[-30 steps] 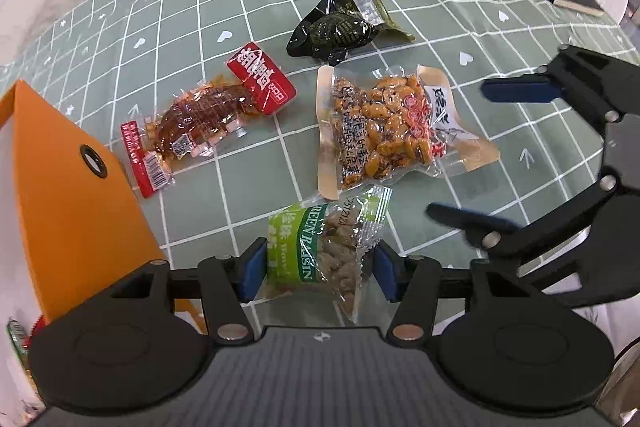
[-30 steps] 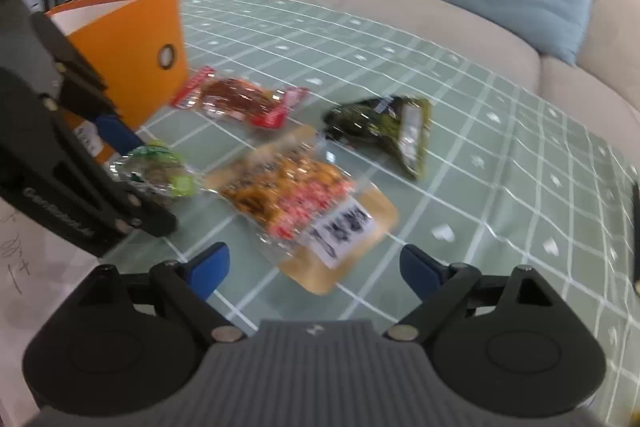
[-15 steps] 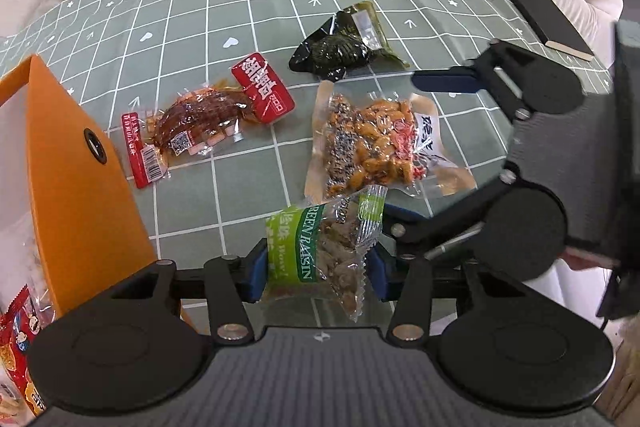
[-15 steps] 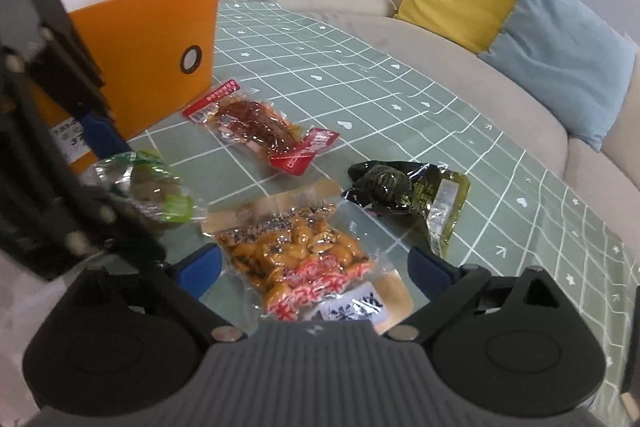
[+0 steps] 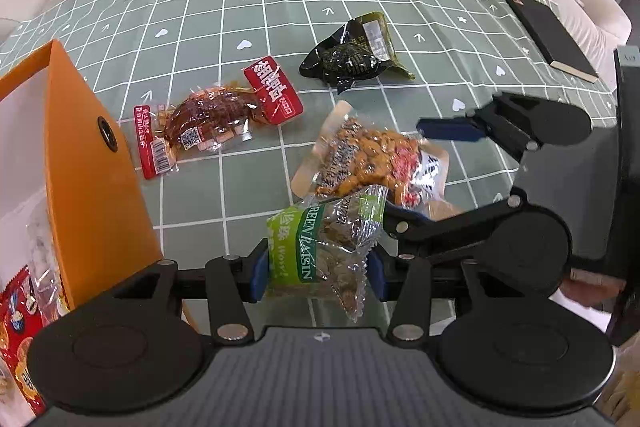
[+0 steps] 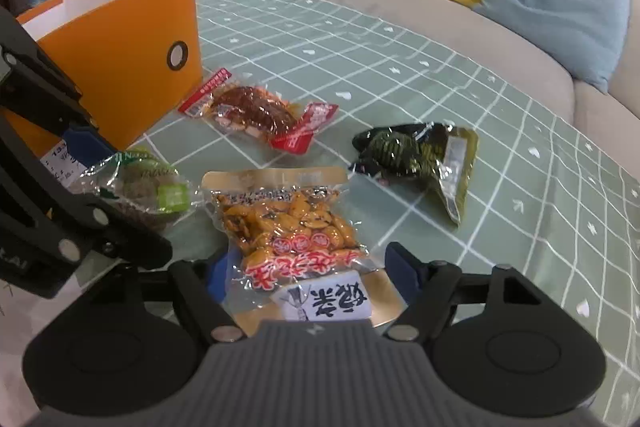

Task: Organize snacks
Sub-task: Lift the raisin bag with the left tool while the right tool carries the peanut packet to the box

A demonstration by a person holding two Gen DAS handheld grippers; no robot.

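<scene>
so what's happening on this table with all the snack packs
A person is sorting snacks with two grippers. The left hand-held gripper is clamped on a green raisin packet, next to the orange box where some snacks already sit. The right hand-held gripper has just been closing around the orange bean snack pack, which lies on the checked tablecloth between its jaws. A red meat snack pack and a dark green pack lie untouched on the cloth.

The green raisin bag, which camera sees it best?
The left wrist view: the green raisin bag sits up close between the left gripper pads, its label readable. In the right wrist view the bag is off to the side, crumpled, partly behind that gripper's black frame.
</scene>
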